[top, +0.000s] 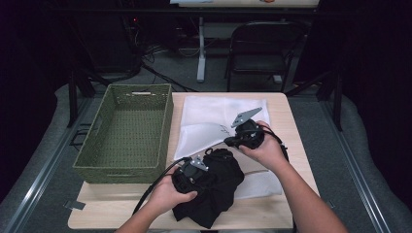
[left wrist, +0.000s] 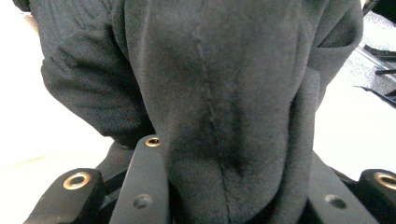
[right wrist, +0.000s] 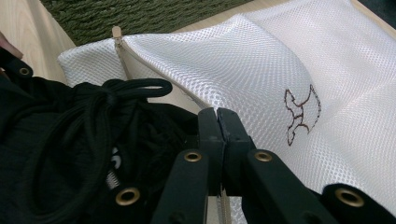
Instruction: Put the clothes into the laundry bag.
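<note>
A black garment (top: pixel 221 187) lies bunched at the table's front, partly over a white mesh bag (top: pixel 214 114). My left gripper (top: pixel 206 175) is shut on the garment; in the left gripper view the dark cloth (left wrist: pixel 224 84) is bunched between the jaws of that gripper (left wrist: pixel 233 161). My right gripper (top: pixel 228 141) is shut on the bag's open edge, lifting it a little. The right gripper view has its jaws (right wrist: pixel 217 114) pressed together on the mesh (right wrist: pixel 261 70) beside the zipper line, with the garment's black drawstring (right wrist: pixel 126 88) just to the left.
A green woven basket (top: pixel 167 124) stands empty along the table's left side, close to the bag. Bare wood (top: pixel 294 145) runs along the right edge. Beyond the table are a dark folding chair (top: pixel 262 48) and a white post (top: pixel 200 48).
</note>
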`<act>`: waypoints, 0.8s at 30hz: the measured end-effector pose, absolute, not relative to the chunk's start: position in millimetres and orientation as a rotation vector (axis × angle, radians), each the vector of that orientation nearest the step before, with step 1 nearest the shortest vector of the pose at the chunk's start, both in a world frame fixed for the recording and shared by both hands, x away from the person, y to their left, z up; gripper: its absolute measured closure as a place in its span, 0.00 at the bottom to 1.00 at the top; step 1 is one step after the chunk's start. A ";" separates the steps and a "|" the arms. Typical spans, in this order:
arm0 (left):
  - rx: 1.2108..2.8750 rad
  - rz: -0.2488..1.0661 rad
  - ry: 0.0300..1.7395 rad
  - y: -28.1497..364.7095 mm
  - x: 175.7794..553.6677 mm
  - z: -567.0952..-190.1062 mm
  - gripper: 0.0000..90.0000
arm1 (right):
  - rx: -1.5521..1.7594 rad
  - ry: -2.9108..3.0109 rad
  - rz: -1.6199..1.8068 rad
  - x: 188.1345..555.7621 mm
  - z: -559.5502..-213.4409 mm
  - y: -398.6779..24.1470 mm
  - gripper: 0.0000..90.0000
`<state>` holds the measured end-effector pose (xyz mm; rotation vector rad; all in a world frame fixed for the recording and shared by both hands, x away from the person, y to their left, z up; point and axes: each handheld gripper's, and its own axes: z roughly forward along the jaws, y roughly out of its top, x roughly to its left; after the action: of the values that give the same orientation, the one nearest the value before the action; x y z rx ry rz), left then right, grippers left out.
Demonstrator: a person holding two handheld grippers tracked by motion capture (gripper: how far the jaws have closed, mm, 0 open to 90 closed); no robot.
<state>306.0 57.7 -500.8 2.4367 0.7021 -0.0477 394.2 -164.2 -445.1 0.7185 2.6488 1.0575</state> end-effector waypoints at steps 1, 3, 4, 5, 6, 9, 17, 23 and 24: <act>2.438 -0.050 0.706 57.8 306.7 -501.5 0.77 | 0.725 2.648 1.057 393.3 -444.7 -163.9 0.99; 2.434 -0.054 0.711 57.7 308.1 -503.2 0.77 | 0.718 2.649 1.061 393.0 -444.4 -163.7 0.99; 2.434 -0.052 0.718 57.1 308.7 -504.0 0.77 | 0.714 2.649 1.060 393.0 -444.4 -163.6 0.99; 2.441 -0.054 0.713 57.0 309.7 -504.6 0.77 | 0.713 2.647 1.060 392.9 -444.3 -163.5 0.99; 2.438 -0.059 0.717 56.5 310.7 -505.8 0.77 | 0.710 2.647 1.063 392.9 -444.3 -163.5 0.99; 2.437 -0.064 0.733 55.1 312.7 -508.9 0.77 | 0.702 2.646 1.065 392.2 -443.8 -163.5 0.99; 2.430 -0.072 0.751 53.3 321.3 -516.9 0.77 | 0.697 2.643 1.066 390.0 -442.0 -163.6 0.99; 2.426 -0.083 0.775 51.5 326.6 -519.5 0.77 | 0.684 2.644 1.074 387.5 -440.5 -162.9 0.99; 2.422 -0.083 0.782 50.9 327.2 -519.7 0.77 | 0.687 2.643 1.074 387.1 -440.4 -162.6 0.99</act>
<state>327.2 50.9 -519.7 2.4221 0.7818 -0.0835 387.1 -162.6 -440.4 0.6869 2.6426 1.0735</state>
